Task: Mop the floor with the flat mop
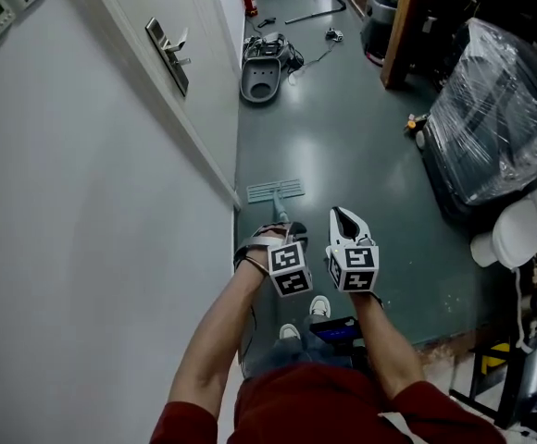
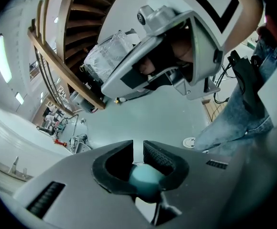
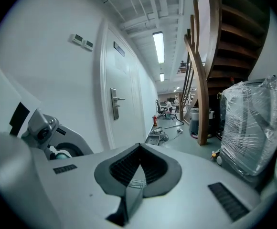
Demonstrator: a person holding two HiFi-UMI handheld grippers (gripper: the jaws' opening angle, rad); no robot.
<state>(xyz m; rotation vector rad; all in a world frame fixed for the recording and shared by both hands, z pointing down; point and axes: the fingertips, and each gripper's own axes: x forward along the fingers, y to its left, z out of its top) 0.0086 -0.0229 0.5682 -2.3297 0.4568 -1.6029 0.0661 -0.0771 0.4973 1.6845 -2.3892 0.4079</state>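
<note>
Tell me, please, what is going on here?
A person works a flat mop with two hand-held grippers. The left claw is shut on the mop handle, and the mop head lies flat on the grey-green floor beside the white wall. The right claw is shut and empty.

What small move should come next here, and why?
Probably open the right gripper and bring it onto the mop handle: only the left gripper clasps it, the right is shut on nothing, and the mop head already lies flat on the floor.
</note>
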